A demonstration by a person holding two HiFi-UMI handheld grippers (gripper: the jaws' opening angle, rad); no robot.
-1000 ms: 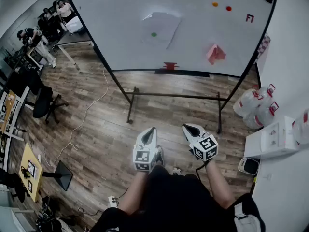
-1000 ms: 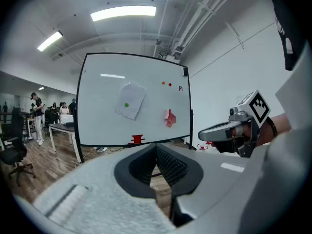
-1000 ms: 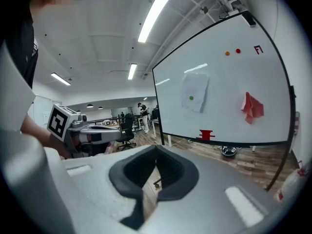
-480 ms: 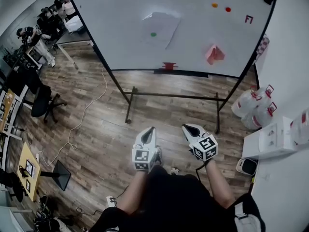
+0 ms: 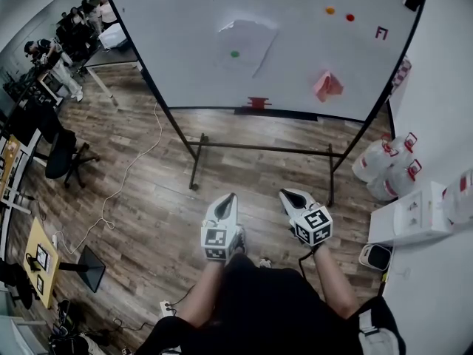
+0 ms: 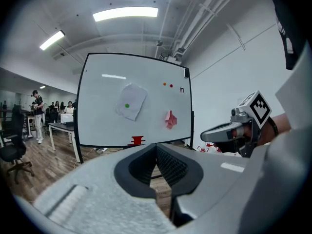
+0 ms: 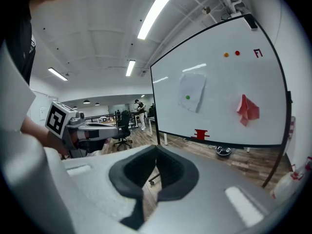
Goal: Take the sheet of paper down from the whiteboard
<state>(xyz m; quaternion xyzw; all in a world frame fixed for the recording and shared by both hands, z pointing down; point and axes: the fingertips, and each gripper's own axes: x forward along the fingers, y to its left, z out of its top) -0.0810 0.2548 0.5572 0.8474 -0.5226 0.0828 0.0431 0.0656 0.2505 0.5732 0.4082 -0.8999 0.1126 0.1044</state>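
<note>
A white sheet of paper (image 5: 247, 43) hangs on the whiteboard (image 5: 185, 21), pinned by a green magnet (image 5: 235, 53). The left gripper view shows the sheet (image 6: 131, 101), and the right gripper view shows the sheet (image 7: 192, 92). A pink folded paper (image 5: 327, 85) hangs lower right of it. My left gripper (image 5: 232, 197) and right gripper (image 5: 284, 194) are side by side in front of my body, well short of the board. Both point at it, shut and empty. The left gripper's (image 6: 156, 145) tips meet, as do the right gripper's (image 7: 156, 147).
The board's stand (image 5: 262, 148) has a floor bar and splayed legs. Orange (image 5: 329, 9) and red (image 5: 349, 18) magnets sit at the upper right, a red item (image 5: 259, 102) on the tray. White bags (image 5: 384, 163) and a box (image 5: 410, 213) stand right. A chair (image 5: 63, 154) and people are at the left.
</note>
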